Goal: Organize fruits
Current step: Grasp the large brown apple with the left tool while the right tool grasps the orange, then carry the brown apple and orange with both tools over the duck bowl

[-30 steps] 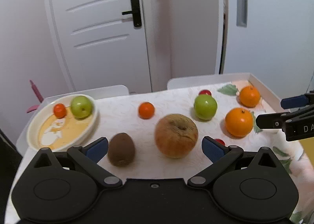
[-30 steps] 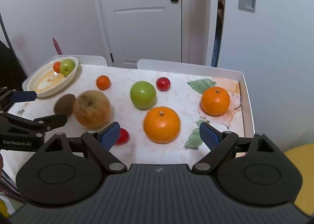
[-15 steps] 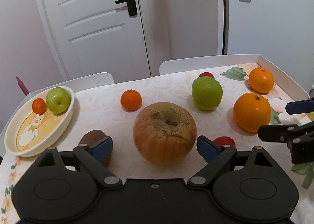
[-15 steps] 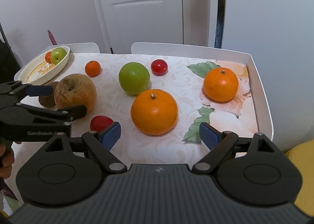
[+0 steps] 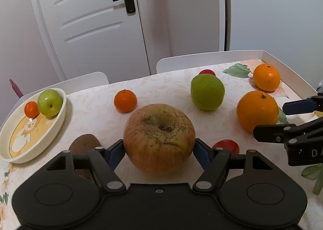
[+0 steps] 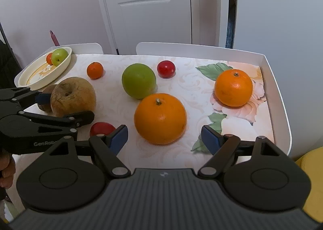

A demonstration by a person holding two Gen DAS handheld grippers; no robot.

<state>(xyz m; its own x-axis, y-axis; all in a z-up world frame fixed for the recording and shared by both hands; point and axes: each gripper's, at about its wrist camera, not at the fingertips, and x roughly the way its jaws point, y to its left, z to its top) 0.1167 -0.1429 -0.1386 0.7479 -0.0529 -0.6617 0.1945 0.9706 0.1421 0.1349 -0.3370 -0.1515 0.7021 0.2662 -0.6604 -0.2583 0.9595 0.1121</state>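
**Two grasps in progress: big apple, near orange**

Left gripper (image 5: 159,149): jaws have just been closing, blue pads now touching the russet apple (image 5: 159,139) mid-table. Right gripper (image 6: 164,136): jaws have just been narrowing, not yet touching the near orange (image 6: 160,118). Pads are best kept at each fruit's widest girth, squeezed gently; the bowl (image 5: 60,115) lies far left.

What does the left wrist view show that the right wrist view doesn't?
Only left wrist: the left gripper, jaws just closing, with both pads against the big apple.
Only right wrist: the right gripper, jaws also just closing but open, with clear gaps either side of the orange between its tips; the far red fruit unhidden; a hand at the left edge.
Both: plate, kiwi, green apple, mandarin.
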